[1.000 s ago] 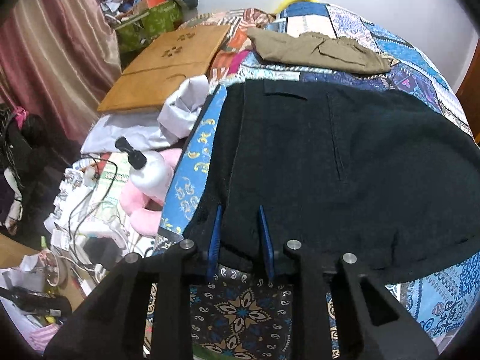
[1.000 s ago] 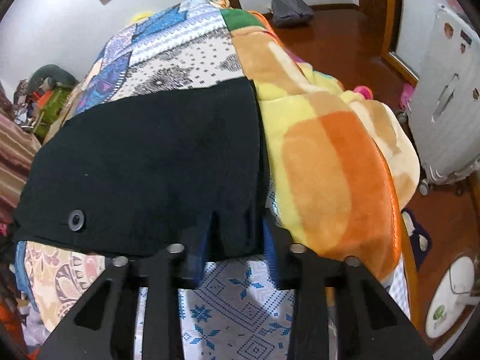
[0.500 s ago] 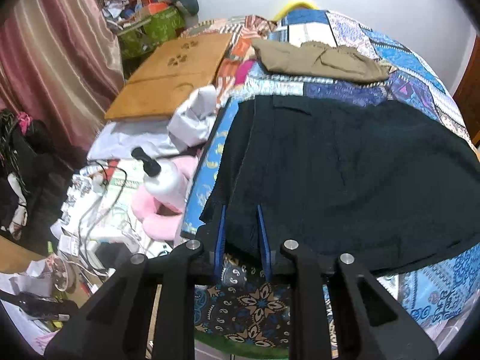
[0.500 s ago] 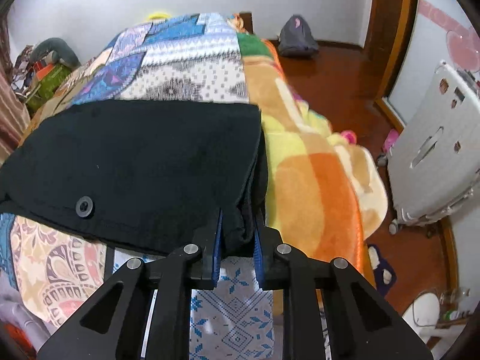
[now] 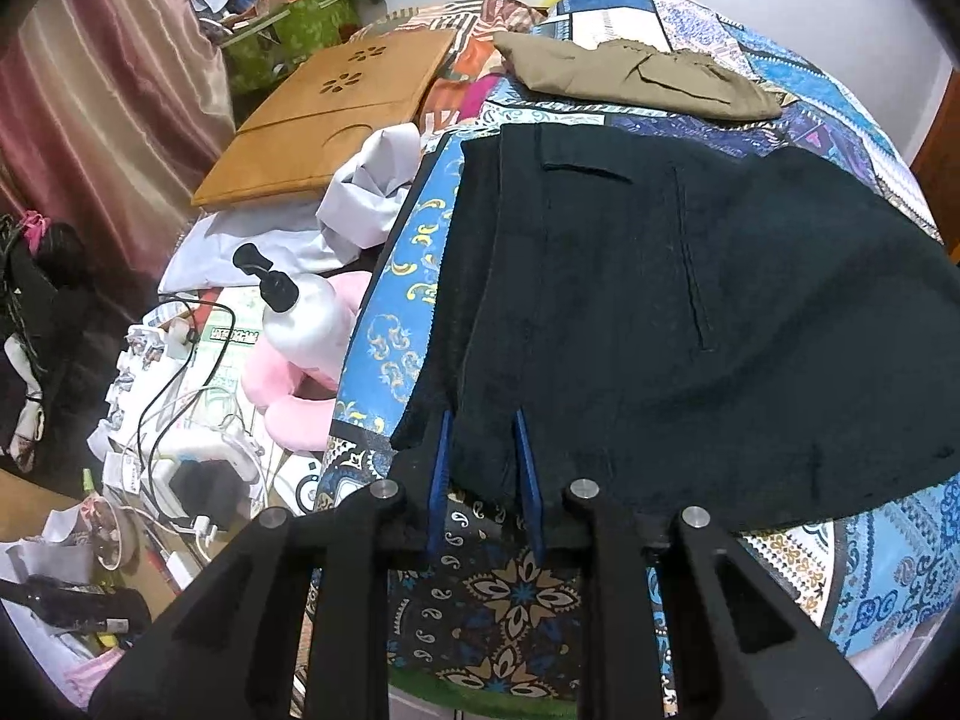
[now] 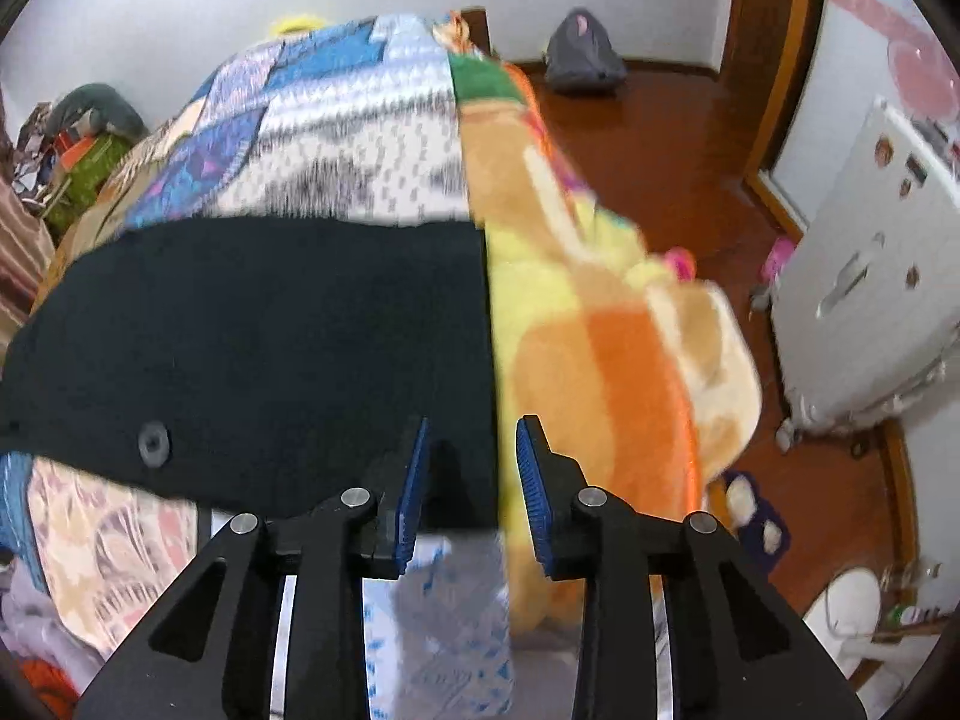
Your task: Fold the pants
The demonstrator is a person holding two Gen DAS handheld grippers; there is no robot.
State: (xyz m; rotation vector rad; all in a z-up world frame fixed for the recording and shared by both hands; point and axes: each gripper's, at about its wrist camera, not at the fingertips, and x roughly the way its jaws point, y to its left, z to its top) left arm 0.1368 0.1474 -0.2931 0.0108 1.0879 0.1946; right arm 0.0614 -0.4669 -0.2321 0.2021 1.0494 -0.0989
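Pants [image 5: 690, 312] edge clamped in left gripper [image 5: 480, 420], right gripper [image 6: 471, 426] opening

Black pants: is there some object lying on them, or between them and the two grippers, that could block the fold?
Nothing visible does. The black pants lie flat with a bare top. The left gripper is shut on their near edge. The right gripper is opening, the pants' corner loose between its pads. The khaki garment lies beyond them, apart.
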